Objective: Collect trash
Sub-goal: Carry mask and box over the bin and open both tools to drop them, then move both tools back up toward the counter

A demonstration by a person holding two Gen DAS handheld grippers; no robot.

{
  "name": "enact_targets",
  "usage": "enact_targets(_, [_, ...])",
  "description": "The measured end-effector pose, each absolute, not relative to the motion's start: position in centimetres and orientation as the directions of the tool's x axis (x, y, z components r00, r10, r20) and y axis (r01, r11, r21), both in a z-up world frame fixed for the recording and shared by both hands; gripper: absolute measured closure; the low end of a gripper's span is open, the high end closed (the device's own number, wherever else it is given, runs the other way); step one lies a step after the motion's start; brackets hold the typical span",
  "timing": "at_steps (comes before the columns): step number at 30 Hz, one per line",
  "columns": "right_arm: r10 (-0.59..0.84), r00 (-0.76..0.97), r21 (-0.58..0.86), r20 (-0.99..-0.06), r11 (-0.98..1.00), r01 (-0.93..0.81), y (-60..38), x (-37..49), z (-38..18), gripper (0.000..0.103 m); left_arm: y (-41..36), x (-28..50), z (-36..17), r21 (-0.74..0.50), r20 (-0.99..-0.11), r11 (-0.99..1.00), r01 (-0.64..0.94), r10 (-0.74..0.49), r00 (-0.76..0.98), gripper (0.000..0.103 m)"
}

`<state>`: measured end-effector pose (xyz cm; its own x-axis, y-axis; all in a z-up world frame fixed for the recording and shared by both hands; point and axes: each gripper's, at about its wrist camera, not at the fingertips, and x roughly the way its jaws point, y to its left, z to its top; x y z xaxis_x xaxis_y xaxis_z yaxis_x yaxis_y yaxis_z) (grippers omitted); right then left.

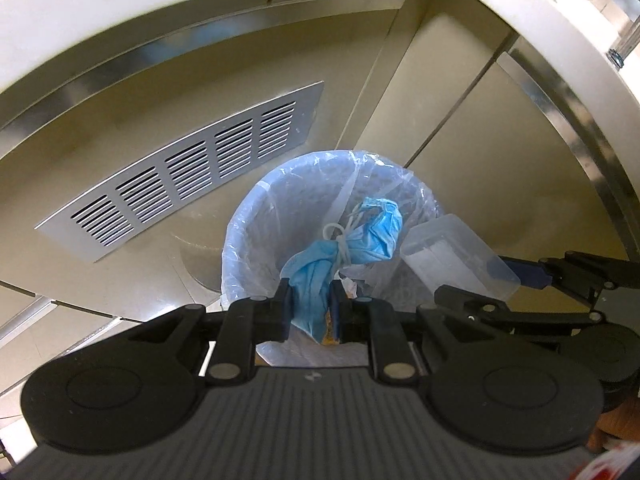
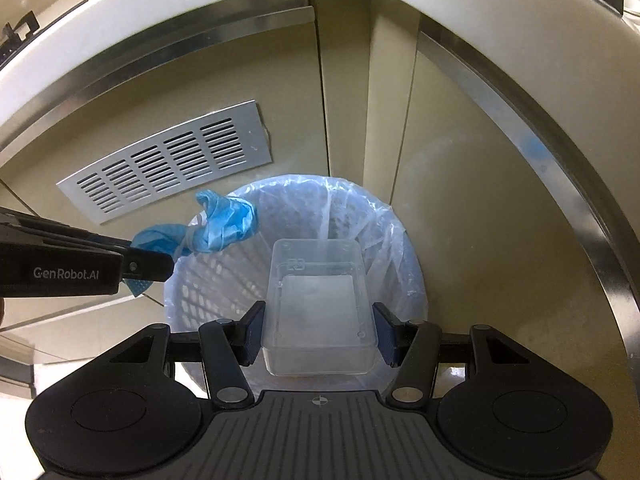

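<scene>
Our left tool (image 1: 310, 304) pinches a crumpled blue face mask (image 1: 360, 232); our right tool (image 2: 318, 330) clamps a clear plastic container (image 2: 320, 304). The lined wastebasket (image 2: 384, 220) gapes directly below both, the container nearer its centre.

1. crumpled mask (image 1: 360, 236): light blue, with white ear loops.
2. plastic box (image 2: 320, 308): clear, frosted white at its base.
3. bin (image 2: 208, 296): white lattice under a clear bluish liner.
4. vent plate (image 1: 188, 168): silver, rows of dark slots.
5. left gripper (image 1: 310, 306): black, dark blue pads.
</scene>
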<state>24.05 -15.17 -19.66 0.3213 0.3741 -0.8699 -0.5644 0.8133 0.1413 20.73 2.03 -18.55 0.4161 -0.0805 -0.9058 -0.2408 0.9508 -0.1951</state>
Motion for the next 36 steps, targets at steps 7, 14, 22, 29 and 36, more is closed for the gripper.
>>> enact_targets(7, [0.371, 0.32, 0.139, -0.872, 0.813, -0.565, -15.1, 24.4, -20.0, 0.047, 2.0, 21.3, -19.0, -0.193, -0.909, 0.952, -0.238, -0.082, 0.409, 0.086])
enact_targets(14, [0.365, 0.314, 0.138, -0.876, 0.815, -0.562, -15.0, 24.5, -20.2, 0.047, 1.7, 22.1, -19.8, -0.204, -0.909, 0.944, -0.259, -0.084, 0.409, 0.077])
enact_targets(22, [0.364, 0.315, 0.136, -0.876, 0.814, -0.565, -14.5, 24.7, -19.9, 0.047, 2.6, 21.7, -19.2, -0.207, -0.908, 0.939, -0.274, -0.08, 0.412, 0.077])
enact_targets(29, [0.373, 0.316, 0.138, -0.872, 0.809, -0.571, -14.0, 24.6, -19.5, 0.047, 2.9, 21.3, -18.4, -0.21, -0.901, 0.936, -0.281, -0.074, 0.427, 0.077])
enact_targets(36, [0.377, 0.323, 0.144, -0.868, 0.815, -0.562, -13.7, 25.0, -19.8, 0.047, 3.1, 20.8, -18.1, -0.212, -0.895, 0.933, -0.29, -0.067, 0.441, 0.077])
